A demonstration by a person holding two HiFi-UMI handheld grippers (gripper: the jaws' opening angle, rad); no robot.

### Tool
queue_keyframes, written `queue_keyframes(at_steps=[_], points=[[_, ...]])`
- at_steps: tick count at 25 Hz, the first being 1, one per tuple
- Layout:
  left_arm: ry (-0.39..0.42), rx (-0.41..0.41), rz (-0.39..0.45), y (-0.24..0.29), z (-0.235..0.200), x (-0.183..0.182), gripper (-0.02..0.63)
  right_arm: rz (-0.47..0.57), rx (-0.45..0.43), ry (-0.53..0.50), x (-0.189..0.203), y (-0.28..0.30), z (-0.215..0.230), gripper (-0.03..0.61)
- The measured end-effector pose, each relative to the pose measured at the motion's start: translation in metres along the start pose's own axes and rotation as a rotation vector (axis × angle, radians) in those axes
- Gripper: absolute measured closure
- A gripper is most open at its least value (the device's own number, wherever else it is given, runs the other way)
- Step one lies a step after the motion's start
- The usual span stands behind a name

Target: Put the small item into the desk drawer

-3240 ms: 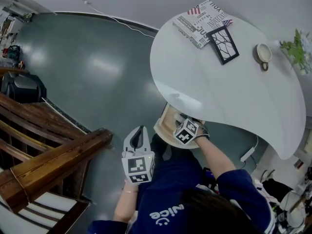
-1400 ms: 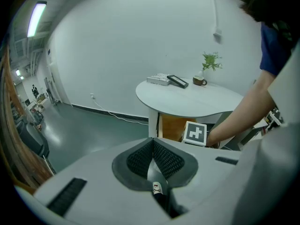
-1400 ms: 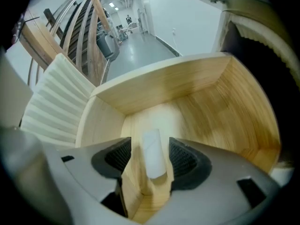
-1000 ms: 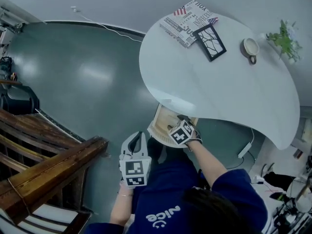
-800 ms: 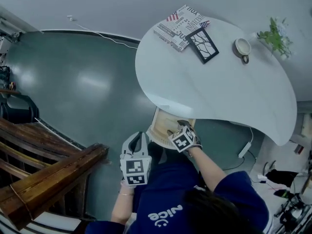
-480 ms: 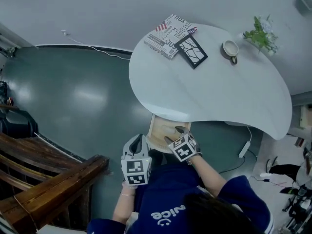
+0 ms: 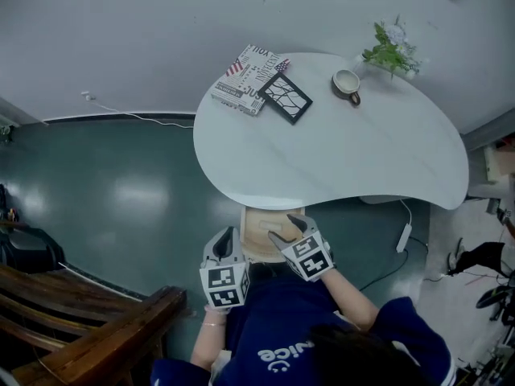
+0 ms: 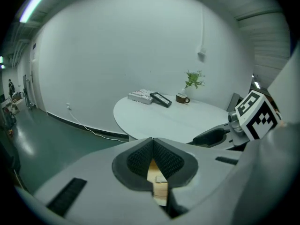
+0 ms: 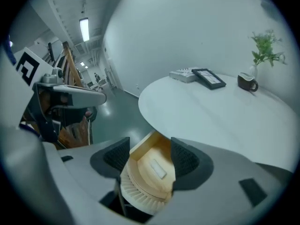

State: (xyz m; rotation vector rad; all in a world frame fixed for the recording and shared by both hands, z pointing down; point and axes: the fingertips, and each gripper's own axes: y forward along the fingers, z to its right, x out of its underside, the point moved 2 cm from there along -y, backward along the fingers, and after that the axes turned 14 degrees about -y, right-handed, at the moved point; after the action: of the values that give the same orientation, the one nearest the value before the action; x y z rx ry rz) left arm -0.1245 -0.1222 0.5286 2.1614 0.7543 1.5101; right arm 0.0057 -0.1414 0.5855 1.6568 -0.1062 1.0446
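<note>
Small item [image 9: 158, 168]: flat white piece, lying on bottom of open wooden drawer [image 9: 139, 143], which juts from under near edge of white table [image 7: 338, 159]. Right gripper [image 7: 287, 230] over drawer's near end, jaws spread, nothing held. Left gripper [image 7: 228, 240] just left of drawer, pads pressed together, empty. Forearms close to body, marker cubes up. Shirt [image 7: 278, 348] lettering we read as "nice", upside down. Book [image 7: 245, 68] print too small for us. Frame [image 7: 284, 98], mug [image 7: 346, 83], plant [image 7: 390, 51] near table's far edge. Open floor left; wooden railing [image 7: 105, 344] near left.
</note>
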Motion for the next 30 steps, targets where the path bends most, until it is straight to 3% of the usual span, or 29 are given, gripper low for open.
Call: queue_keyframes(at_steps=[6,17,30], points=[[0.032,0.060,0.033,0.002,0.012,-0.014,0.609,0.078,0.105,0.068,-0.017,-0.028,0.015,0.296],[0.107,0.172,0.096,-0.002,0.045,-0.044,0.609,0.208,0.300,0.085,-0.045,-0.078,0.040,0.298],[0.187,0.253,0.184,-0.013,0.079,-0.058,0.609,0.337,0.416,0.064,-0.065,-0.122,0.046,0.299]])
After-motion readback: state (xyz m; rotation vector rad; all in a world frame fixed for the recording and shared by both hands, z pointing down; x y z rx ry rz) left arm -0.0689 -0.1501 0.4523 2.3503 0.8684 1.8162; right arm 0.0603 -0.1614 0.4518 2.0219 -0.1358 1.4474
